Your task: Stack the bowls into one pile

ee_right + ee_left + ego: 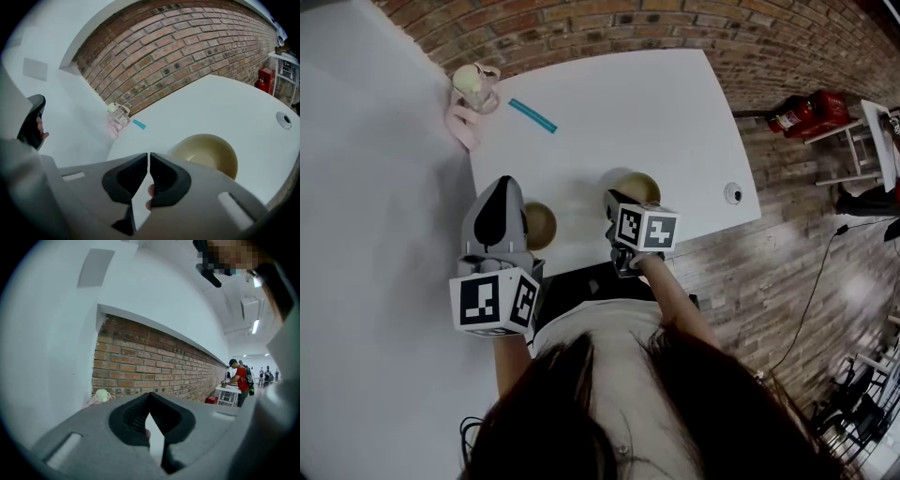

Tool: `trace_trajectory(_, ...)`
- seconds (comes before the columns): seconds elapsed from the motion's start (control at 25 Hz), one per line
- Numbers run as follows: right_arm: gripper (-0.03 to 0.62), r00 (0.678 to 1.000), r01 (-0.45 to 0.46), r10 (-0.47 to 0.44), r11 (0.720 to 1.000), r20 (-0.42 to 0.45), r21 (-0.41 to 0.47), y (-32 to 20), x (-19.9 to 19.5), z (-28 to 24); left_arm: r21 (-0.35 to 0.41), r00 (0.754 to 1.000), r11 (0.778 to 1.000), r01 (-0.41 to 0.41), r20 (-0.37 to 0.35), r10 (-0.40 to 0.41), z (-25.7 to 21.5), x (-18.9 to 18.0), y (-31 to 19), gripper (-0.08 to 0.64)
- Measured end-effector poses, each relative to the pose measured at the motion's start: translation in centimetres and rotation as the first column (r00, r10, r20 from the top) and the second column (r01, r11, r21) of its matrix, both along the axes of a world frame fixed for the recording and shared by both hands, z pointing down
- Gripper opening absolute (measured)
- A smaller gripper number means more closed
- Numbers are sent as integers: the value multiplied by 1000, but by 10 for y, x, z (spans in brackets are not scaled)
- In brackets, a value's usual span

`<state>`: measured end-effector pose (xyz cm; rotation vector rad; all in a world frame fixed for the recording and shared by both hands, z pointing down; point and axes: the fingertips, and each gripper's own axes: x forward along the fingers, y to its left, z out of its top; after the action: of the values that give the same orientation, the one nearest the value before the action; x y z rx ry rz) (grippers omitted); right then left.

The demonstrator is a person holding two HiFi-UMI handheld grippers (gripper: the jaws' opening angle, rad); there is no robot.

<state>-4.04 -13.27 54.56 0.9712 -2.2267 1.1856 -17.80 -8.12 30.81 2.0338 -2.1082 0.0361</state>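
Two brass-coloured bowls sit apart near the front edge of the white table [656,103]. One bowl [540,225] lies just right of my left gripper [502,186]. The other bowl [637,187] shows behind my right gripper [615,204]; in the right gripper view this bowl [206,152] is empty and upright, ahead and to the right of the jaws. My right gripper [148,155] is shut with nothing in it. My left gripper [149,394] is also shut and empty, tilted up toward the brick wall, with no bowl in its own view.
A pink and green bottle [473,89] and a teal stick [532,115] lie at the table's far left. A round grommet [732,193] sits near the right edge. On the floor to the right are a red object [806,112] and a white rack [867,141]. A white wall runs along the left.
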Motion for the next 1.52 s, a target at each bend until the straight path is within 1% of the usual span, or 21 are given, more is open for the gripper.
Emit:
trace_trajectory(0.48, 25, 996, 86, -87, 996, -11, -22, 16, -39, 8, -11, 998, 998, 54, -23, -54, 9, -34, 17, 0)
trace_trajectory(0.8, 26, 990, 136, -137, 990, -25, -31, 27, -56, 11, -16, 995, 995, 98, -33, -98, 12, -52, 31, 0)
trace_trajectory(1.24, 44, 970, 243, -244, 968, 0, -63, 51, -82, 22, -19, 986, 986, 163, -41, -164, 20, -67, 55, 0)
trace_trajectory(1.52, 60, 956, 291, -292, 953, 9, -80, 61, -93, 25, -30, 978, 979, 202, -41, -203, 22, -73, 67, 0)
